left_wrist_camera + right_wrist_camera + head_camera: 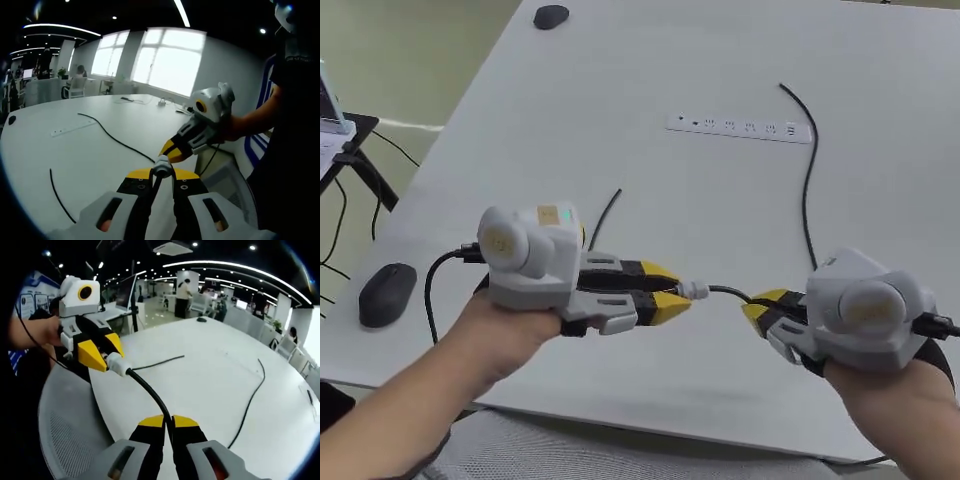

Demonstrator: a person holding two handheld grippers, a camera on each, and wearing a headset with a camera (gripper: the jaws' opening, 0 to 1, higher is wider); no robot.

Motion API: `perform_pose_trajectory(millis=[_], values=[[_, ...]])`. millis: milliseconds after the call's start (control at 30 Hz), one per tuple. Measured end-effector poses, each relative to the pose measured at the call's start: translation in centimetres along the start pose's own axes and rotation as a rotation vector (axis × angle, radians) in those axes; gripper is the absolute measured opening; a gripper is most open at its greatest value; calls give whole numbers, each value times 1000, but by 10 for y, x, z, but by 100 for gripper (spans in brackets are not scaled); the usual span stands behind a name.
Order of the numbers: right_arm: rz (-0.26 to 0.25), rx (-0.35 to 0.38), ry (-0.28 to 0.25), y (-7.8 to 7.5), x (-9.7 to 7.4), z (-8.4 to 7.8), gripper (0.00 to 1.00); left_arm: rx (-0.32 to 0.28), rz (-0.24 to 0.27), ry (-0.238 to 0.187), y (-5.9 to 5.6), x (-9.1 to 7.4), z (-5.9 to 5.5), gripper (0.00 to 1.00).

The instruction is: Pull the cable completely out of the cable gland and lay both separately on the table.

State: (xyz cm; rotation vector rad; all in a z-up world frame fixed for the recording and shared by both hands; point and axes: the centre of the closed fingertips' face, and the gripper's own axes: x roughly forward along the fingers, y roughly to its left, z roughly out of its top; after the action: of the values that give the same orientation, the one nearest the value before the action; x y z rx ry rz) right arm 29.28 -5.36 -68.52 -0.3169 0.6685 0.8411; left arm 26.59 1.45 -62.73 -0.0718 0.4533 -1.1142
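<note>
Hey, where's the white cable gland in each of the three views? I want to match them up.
Head view: cable gland lower centre, at the tips of the left tool.
Left gripper view: gland bottom centre, gripped at that tool's yellow tips.
Right gripper view: gland left of centre, on the cable rising from the right tool.
Shared landmark: the loose black cord on the table.

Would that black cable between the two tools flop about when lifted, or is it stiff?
Probably semi-stiff: the cable holds a smooth arc from the right hand-held gripper to the cable gland without sagging. It looks thin, so likely light. Its smooth jacket might slip.
</note>
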Motion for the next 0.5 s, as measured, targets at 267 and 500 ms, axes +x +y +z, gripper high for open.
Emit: perform_pose_trajectory(millis=[267, 500], values=[[-23, 173, 32, -15, 3, -27, 0, -6, 4, -1, -2, 3, -3, 15], [-38, 264, 72, -19, 7, -44, 0, -11, 13, 7, -4, 5, -8, 15]])
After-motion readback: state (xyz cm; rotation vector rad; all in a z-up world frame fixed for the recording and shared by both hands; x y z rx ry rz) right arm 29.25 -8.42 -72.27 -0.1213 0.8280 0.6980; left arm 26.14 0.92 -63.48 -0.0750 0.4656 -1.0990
